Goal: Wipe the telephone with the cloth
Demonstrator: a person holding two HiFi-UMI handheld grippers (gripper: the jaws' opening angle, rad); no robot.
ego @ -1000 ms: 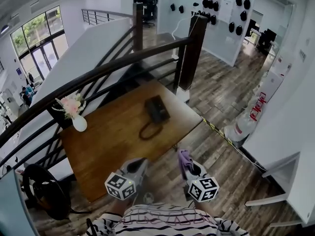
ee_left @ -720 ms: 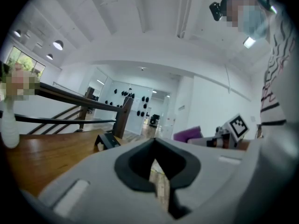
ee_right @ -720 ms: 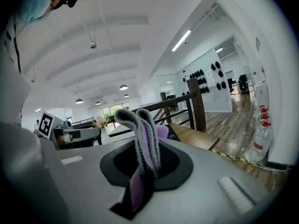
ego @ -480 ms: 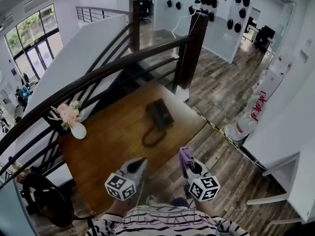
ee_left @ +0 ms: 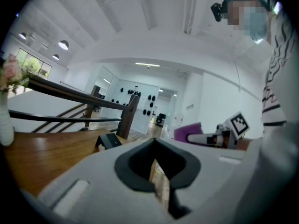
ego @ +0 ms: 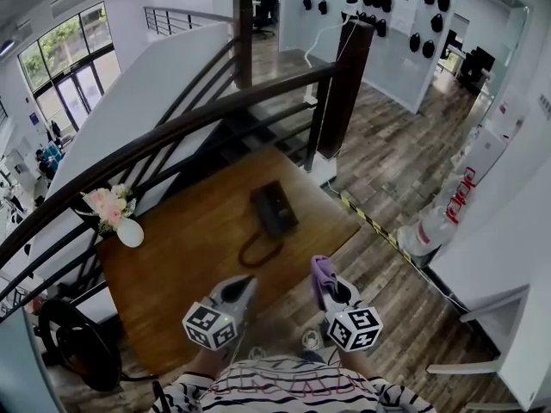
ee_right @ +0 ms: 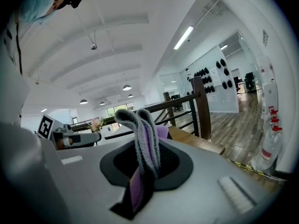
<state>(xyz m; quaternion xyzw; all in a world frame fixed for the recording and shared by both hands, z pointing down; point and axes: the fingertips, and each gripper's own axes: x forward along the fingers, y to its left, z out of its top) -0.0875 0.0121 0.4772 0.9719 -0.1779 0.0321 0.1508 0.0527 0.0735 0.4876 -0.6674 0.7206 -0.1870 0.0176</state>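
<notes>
Between jaws of the right gripper (ee_right: 144, 171) sits the cloth (ee_right: 142, 134), telephone (ego: 274, 209) well apart.

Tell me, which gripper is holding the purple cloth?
The right gripper: its jaws pinch the purple cloth. The left gripper has its jaws shut with nothing between them.

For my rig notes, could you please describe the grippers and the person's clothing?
The left gripper and right gripper are grey wedges with dark recesses at the tongs; each bears a white cube with black markers. The top is white with dark stripes.
</notes>
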